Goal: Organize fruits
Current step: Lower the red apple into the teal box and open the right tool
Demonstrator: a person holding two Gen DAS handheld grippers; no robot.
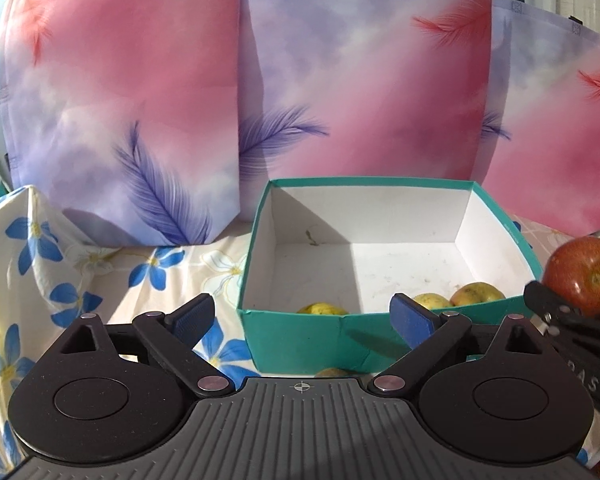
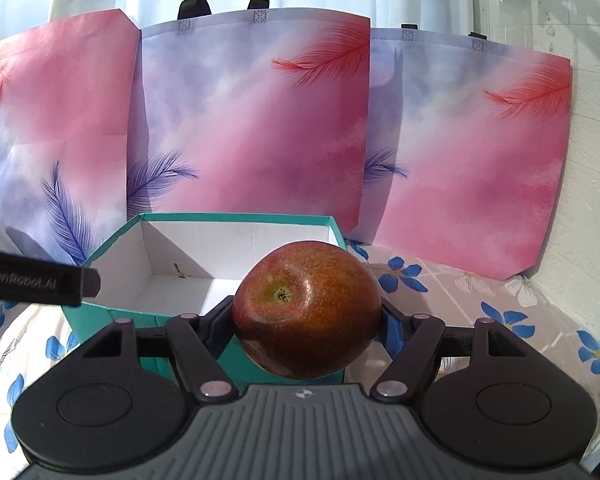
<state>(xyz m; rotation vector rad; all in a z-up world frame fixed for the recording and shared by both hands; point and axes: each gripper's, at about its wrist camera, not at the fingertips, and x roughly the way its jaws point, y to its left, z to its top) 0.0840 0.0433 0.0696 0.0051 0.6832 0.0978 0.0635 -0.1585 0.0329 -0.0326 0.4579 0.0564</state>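
The right gripper [image 2: 306,316] has its jaws pinching a red apple [image 2: 306,308] by its flanks, the calyx end turned toward the camera. The left gripper [image 1: 302,314] has its jaws spread wide with nothing between them.

In the right wrist view the apple hangs in front of the near right corner of the teal box [image 2: 100,316], not yet over its opening. In the left wrist view the same apple shows at 3 o'clock, just outside the box's right wall. Three yellowish fruits [image 1: 432,301] lie against the near wall inside the box, and another [image 1: 332,372] sits on the cloth outside it, at 6 o'clock below the left jaws.

The step in hand looks like carrying the apple to the box. The next move calls for lifting it clear of the near rim, bringing it over the bare white floor toward 12 o'clock, then lowering before parting the jaws.

The left gripper's finger reaches in at 9 o'clock in the right wrist view, near the box's left wall; it could crowd the drop. Three feather-print tote bags [image 2: 256,120] stand behind the box on a floral cloth [image 2: 500,312], well clear of the path.
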